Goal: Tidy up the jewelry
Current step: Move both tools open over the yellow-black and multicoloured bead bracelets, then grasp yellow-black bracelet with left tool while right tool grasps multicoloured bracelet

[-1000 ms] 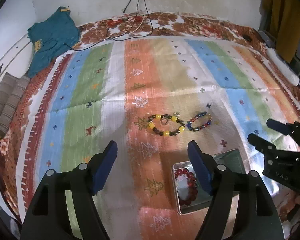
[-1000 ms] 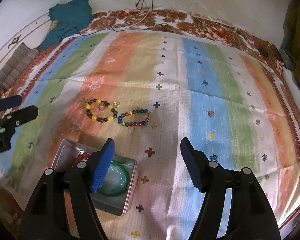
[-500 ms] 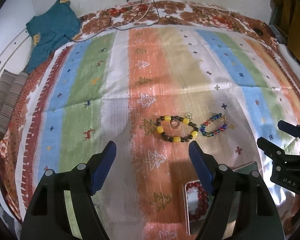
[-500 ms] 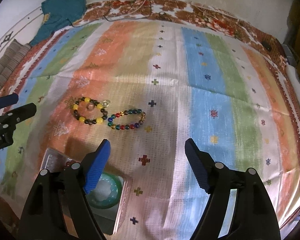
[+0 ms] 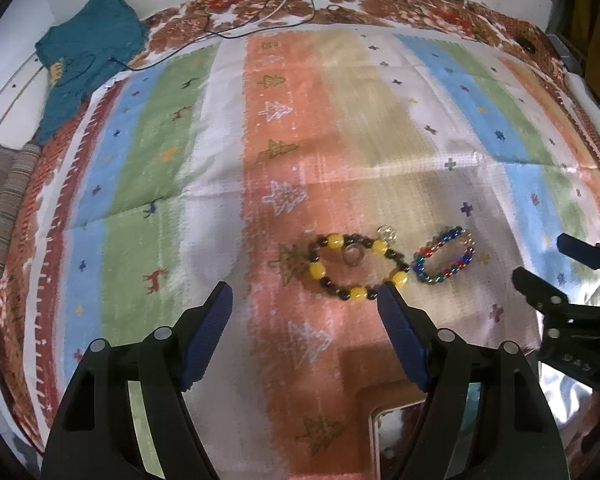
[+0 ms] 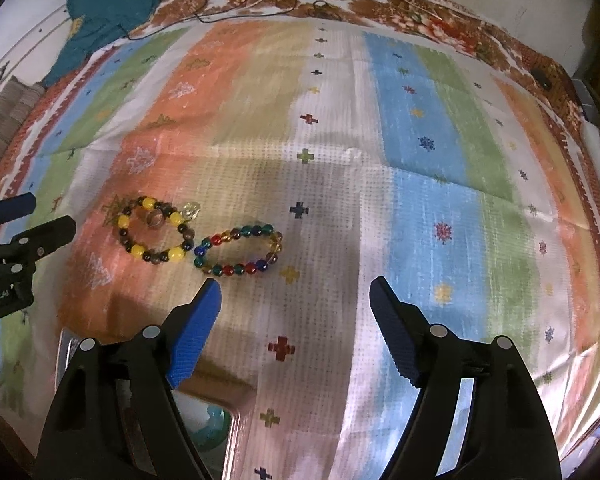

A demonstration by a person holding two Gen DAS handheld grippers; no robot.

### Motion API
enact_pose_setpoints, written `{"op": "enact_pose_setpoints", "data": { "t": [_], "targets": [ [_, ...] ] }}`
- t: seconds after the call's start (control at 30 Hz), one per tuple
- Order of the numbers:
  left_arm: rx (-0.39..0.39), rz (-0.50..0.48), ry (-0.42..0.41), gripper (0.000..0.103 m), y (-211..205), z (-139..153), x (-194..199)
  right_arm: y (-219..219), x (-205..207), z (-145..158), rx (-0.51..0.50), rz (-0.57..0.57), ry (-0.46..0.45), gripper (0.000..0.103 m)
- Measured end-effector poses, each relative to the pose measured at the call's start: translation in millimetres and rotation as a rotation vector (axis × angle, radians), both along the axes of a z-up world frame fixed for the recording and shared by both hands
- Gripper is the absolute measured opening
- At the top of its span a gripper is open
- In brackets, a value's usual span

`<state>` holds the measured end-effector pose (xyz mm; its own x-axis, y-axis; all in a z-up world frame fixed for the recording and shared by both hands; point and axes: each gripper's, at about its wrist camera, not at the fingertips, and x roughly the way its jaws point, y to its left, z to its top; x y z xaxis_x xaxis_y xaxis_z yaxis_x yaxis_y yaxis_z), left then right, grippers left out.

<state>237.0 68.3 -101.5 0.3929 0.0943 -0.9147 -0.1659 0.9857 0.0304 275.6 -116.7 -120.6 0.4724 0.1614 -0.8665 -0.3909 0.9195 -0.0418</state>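
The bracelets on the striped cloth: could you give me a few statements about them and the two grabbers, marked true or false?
1. Both bracelets lie on the striped cloth. True.
2. The yellow-and-dark bracelet has a small ring inside its loop. True.
3. The right gripper holds the multicoloured bracelet. False: its jaws are empty.
4. The left gripper is clamped shut. False: it is open.
5. The bracelets lie far apart. False: they are side by side.

Under me lies a woven striped cloth (image 6: 332, 152), coarse and matt. My fingers (image 6: 194, 332) are matt black plastic with ribbed blue pads. The yellow-and-dark bracelet (image 6: 152, 230) and multicoloured bracelet (image 6: 236, 250) gleam like glossy glass beads. The tin (image 5: 384, 420) looks shiny metal.
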Motion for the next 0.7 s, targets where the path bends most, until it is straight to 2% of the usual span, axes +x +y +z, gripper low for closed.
{"op": "enact_pose_setpoints", "data": {
  "t": [0.7],
  "targets": [
    [0.035,0.022,0.107,0.070,10,-44,35,18,40,-38,-0.053,-0.013,0.087,0.077]
  ]
}}
